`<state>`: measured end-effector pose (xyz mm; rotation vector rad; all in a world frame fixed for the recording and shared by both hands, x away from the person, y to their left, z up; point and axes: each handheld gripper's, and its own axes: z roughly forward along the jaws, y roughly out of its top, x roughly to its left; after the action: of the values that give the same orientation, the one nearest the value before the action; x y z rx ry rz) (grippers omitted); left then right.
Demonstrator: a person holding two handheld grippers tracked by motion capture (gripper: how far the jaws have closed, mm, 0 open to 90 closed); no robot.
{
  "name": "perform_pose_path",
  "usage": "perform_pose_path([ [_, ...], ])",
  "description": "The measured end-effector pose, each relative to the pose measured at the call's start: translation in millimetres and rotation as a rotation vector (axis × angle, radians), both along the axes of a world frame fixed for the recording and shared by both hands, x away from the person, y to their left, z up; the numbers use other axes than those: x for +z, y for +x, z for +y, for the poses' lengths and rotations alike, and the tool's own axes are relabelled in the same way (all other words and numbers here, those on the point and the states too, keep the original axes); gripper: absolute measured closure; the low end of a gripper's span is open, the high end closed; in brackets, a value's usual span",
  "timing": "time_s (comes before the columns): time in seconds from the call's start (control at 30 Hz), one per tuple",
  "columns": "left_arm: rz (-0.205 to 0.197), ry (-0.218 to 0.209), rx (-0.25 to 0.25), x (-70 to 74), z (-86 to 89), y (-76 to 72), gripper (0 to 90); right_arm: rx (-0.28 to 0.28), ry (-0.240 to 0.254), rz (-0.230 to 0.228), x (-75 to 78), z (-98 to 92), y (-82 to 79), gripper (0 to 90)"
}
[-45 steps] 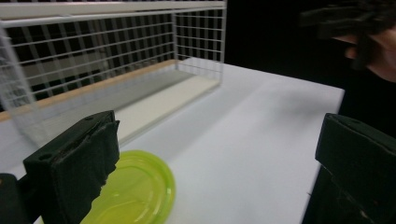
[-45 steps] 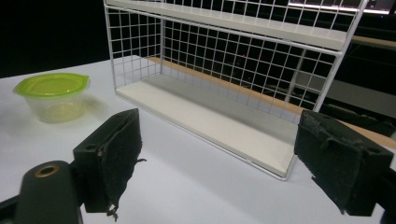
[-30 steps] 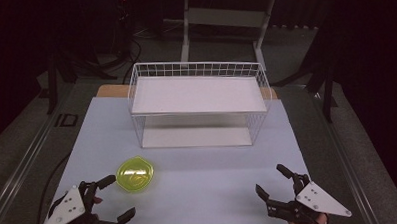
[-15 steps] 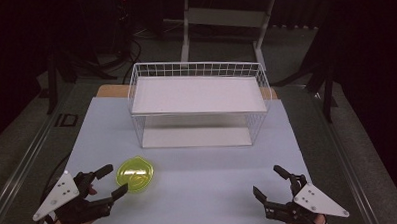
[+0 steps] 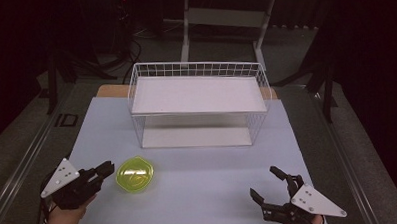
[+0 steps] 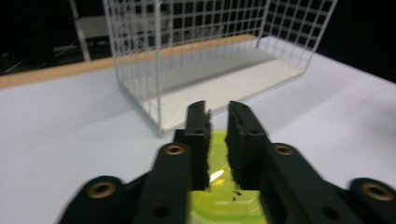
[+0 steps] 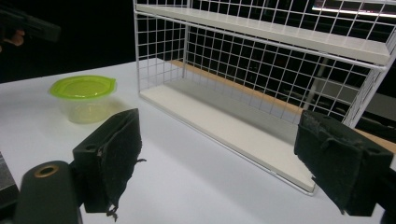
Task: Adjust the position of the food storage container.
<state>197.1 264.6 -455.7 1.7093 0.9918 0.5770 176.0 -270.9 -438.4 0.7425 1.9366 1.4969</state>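
Note:
A clear tub with a lime-green lid [image 5: 134, 174] sits on the white table [image 5: 204, 192], front left. My left gripper [image 5: 108, 168] is at its left edge, pointing at it. In the left gripper view the left gripper [image 6: 217, 109] has just been closing. Its jaws are almost together over the near part of the green lid [image 6: 224, 196]. I see only a thin slit between the jaws and no pinch on the lid. My right gripper [image 5: 264, 182] rests open at the front right, holding nothing. From the right gripper [image 7: 224, 154] the tub [image 7: 84, 95] stands far off.
A white wire rack [image 5: 198, 99] with an upper shelf and a lower board stands at the middle back of the table. A wooden strip [image 5: 110, 90] runs behind it. The table's front edge is close to both hands. Dark floor and stands surround the table.
The left gripper has moved forward and right to the tub's edge, and its jaws have gone from wide apart to nearly together. The tub and the right gripper have stayed put.

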Motion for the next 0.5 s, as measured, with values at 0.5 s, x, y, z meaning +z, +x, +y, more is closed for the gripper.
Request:
perform_pose_path([
  [0.5, 0.214, 0.127, 0.080, -40.4, 2.4, 21.7, 90.0, 0.023, -0.001, 0.013, -0.6, 2.2, 0.7, 14.8],
])
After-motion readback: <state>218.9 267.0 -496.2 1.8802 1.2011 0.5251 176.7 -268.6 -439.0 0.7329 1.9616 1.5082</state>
